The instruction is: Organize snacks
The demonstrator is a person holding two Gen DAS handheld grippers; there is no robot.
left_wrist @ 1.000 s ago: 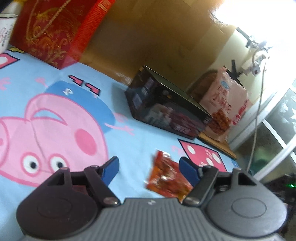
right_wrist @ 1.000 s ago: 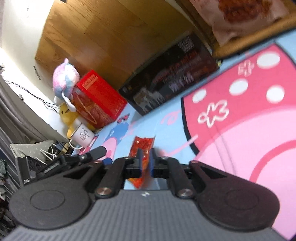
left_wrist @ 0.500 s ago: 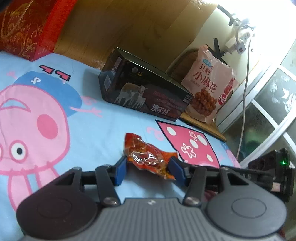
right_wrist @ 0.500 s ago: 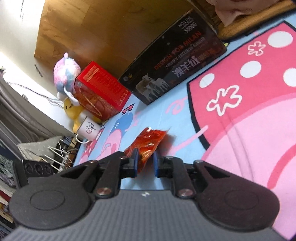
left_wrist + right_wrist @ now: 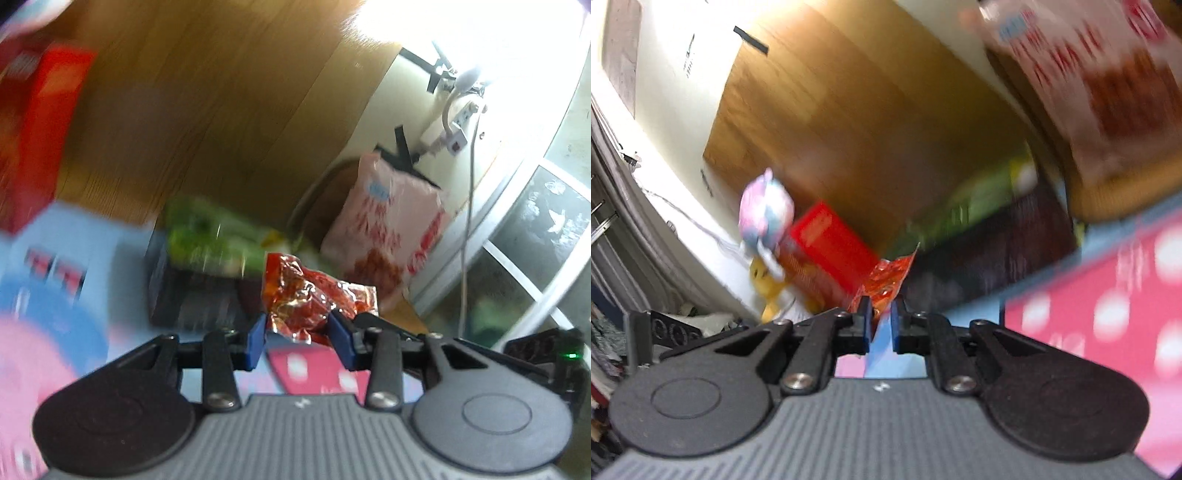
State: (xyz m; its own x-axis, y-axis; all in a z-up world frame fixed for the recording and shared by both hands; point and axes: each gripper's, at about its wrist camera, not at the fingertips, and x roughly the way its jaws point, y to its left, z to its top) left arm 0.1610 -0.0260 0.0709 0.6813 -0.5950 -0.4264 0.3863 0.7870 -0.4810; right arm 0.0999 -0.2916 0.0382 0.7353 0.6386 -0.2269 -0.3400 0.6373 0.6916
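I hold one orange-red snack packet (image 5: 316, 295) off the cartoon-print mat (image 5: 48, 280) between both tools: the left hand-held gripper (image 5: 300, 341) is closing on its wide end, the right hand-held gripper (image 5: 879, 325) pinches a corner, apparently to carry it toward the dark box (image 5: 192, 295) beyond.

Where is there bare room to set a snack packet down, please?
Free: the blue mat between the red box and the dark box; the pink polka-dot patch before the dark box. Crowded: the back, with green packets and the pink snack bag.
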